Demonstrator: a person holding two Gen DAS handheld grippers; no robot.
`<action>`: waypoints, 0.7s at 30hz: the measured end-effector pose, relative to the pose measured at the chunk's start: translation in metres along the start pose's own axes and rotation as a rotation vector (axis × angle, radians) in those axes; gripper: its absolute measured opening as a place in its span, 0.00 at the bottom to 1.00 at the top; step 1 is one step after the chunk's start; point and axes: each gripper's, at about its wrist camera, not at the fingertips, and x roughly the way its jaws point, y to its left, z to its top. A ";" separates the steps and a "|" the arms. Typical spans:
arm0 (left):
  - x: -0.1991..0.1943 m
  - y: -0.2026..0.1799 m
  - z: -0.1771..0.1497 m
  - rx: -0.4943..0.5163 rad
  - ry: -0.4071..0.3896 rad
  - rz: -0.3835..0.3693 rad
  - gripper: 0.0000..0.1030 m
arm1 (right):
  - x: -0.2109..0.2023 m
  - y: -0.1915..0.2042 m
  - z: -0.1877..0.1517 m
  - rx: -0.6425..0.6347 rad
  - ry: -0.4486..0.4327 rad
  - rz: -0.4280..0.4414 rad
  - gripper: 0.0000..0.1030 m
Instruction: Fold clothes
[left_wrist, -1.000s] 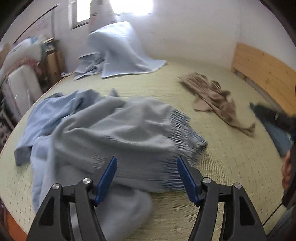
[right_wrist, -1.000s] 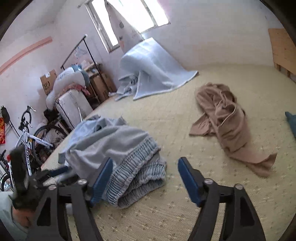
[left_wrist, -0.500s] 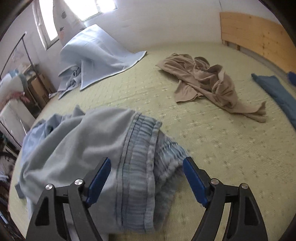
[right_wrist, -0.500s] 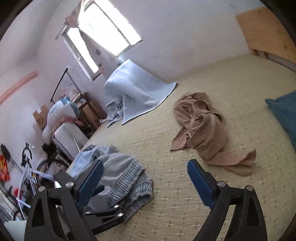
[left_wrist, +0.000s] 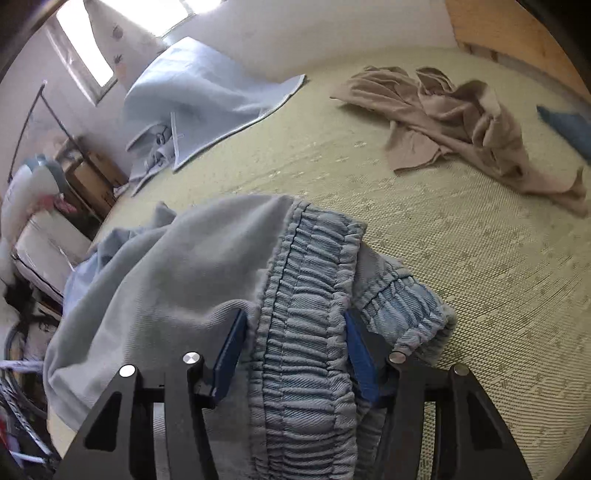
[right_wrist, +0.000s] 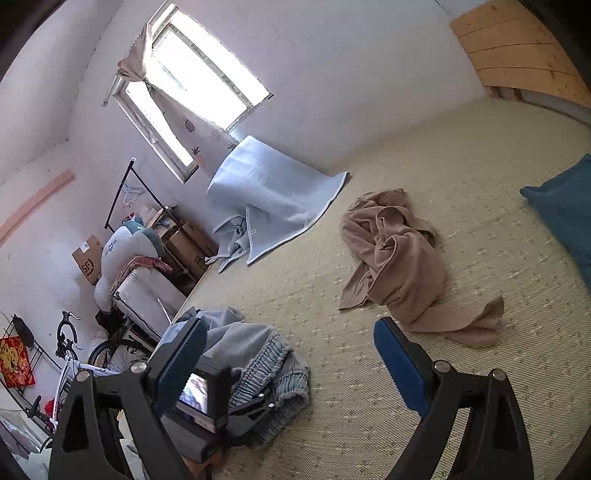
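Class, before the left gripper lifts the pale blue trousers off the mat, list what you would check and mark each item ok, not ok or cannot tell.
1. Elastic waistband between the left gripper jaws: ok.
2. Jaws fully clamped: not ok, closing.
3. Both waistband layers caught: cannot tell.
4. Right gripper open, holding nothing: ok.
5. Bare mat beside the trousers for laying them flat: ok.
6. Tan garment lies apart from the trousers: ok.
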 end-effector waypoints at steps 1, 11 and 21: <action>0.001 -0.002 -0.002 0.021 -0.002 0.007 0.55 | 0.000 0.000 0.000 -0.001 0.001 0.000 0.92; -0.027 0.020 -0.001 -0.037 -0.038 -0.065 0.24 | 0.003 0.003 -0.003 -0.018 0.015 -0.015 0.92; -0.073 0.102 -0.038 -0.224 -0.073 -0.105 0.03 | 0.023 0.013 -0.015 -0.061 0.072 -0.010 0.92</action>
